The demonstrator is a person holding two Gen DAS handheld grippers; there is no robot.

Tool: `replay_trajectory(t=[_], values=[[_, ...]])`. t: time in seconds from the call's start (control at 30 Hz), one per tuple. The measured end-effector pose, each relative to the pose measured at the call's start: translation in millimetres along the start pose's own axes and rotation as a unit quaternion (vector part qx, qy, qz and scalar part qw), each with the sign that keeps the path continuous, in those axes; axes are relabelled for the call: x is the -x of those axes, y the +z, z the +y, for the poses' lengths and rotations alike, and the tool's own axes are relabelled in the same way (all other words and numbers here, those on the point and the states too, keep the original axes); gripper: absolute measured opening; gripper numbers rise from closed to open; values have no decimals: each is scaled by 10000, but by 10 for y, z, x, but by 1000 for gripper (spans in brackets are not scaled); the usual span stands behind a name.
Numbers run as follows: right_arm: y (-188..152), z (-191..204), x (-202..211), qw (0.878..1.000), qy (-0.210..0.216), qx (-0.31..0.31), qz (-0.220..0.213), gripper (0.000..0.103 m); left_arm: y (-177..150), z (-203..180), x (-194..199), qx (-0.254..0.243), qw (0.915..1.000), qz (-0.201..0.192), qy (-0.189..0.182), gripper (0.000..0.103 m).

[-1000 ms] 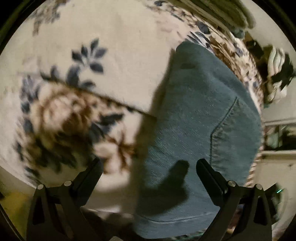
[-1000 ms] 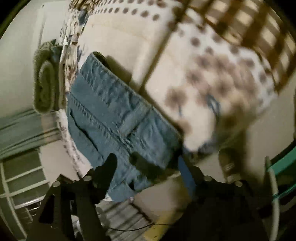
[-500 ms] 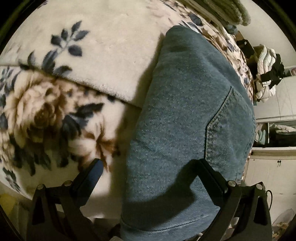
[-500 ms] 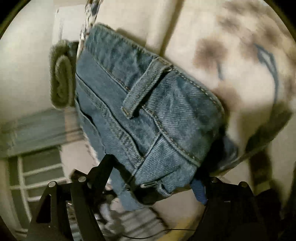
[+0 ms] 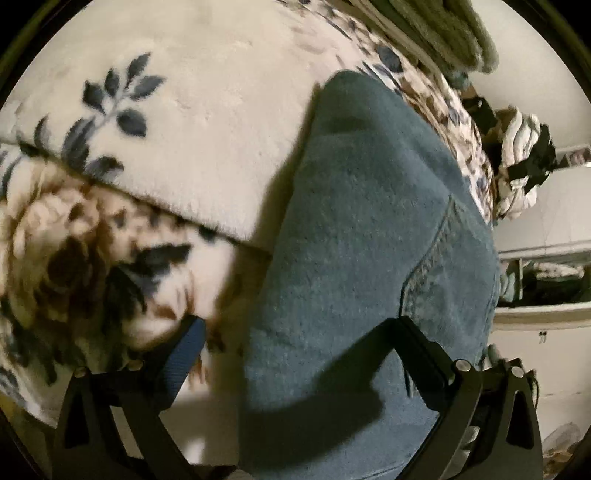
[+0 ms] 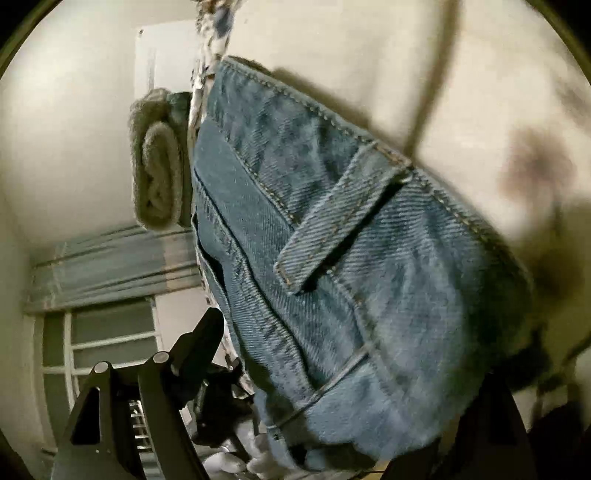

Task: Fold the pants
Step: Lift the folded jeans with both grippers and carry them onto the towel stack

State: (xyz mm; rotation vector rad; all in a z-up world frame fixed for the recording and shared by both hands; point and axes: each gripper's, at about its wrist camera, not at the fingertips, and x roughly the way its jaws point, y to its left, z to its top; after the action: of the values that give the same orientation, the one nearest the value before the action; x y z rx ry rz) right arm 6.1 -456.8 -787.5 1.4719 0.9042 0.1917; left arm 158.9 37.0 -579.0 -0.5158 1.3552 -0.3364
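Note:
Folded blue jeans (image 5: 369,236) lie on a cream floral blanket (image 5: 192,110), near its edge. In the left wrist view my left gripper (image 5: 299,332) is open; the jeans' near end with a back pocket (image 5: 454,273) lies between its fingers. In the right wrist view the jeans' waistband end (image 6: 332,258) with a belt loop (image 6: 340,218) fills the frame. My right gripper (image 6: 351,369) is open and straddles that end; its left finger (image 6: 195,350) shows, its right finger is mostly hidden by denim and shadow.
A rolled green towel (image 6: 157,162) lies at the blanket's far end, also in the left wrist view (image 5: 443,29). A pile of white and black clothes (image 5: 524,162) and white shelves (image 5: 546,280) stand to the right. A window with a curtain (image 6: 110,269) is beyond the bed.
Both grippers have closed in on the jeans. The right gripper moved from well short of the waistband to straddling it. The left view shifted slightly and the jeans stayed in place.

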Motion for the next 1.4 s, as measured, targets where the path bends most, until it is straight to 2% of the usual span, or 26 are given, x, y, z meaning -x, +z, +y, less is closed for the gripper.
replay_trajectory(t=[0.03,0.1,0.17,0.2,0.23,0.27,0.33,0.37,0.4,0.47,0.8,0.9,1.03,1.13,1.23,1.4], values=[[15,3,-48,9998,-168,72,61,83,8,7,-1,33,10000,-49,-44,103],[9,-39,-64,9998,-179,25,54,81,15,9,-2,83,9999,-103,-87,103],[10,10,-81,9996,-274,58,70,72,16,-13,4,4,9999,-114,-111,103],[-4,-2,-59,9994,-317,75,71,69,17,-26,15,-24,9997,-141,-181,97],[-15,-2,-38,9993,-350,85,68,65,4,-48,42,-59,9993,-223,-294,86],[-21,11,-22,9993,-356,98,69,62,-7,-96,63,-110,9986,-264,-441,56],[-25,18,48,9991,-408,122,45,57,-14,-154,88,-158,9989,-302,-333,48],[-44,55,84,9989,-437,130,40,54,-23,-175,131,-153,9984,-357,-406,34],[-59,120,80,9988,-471,144,23,53,-28,-185,175,-110,9980,-407,-464,27],[-84,233,114,9983,-547,202,-15,49,-37,-230,282,-72,9972,-483,-568,22],[-31,1103,421,9944,-769,718,81,44,99,-774,919,-186,9956,-760,-511,17],[27,1430,460,9925,-834,877,148,44,250,-954,1118,-184,9946,-858,-551,17],[184,2102,481,9888,-804,1251,104,43,570,-1218,1388,-308,9919,-1059,-632,17],[360,2612,417,9854,-743,1534,-33,43,946,-1425,1562,-420,9889,-1257,-678,17],[613,3117,263,9833,-602,1709,-182,44,1480,-1625,1732,-460,9849,-1486,-757,17],[1199,4030,-343,9801,-264,1904,-497,44,2676,-1853,1910,-636,9764,-1849,-916,17]])
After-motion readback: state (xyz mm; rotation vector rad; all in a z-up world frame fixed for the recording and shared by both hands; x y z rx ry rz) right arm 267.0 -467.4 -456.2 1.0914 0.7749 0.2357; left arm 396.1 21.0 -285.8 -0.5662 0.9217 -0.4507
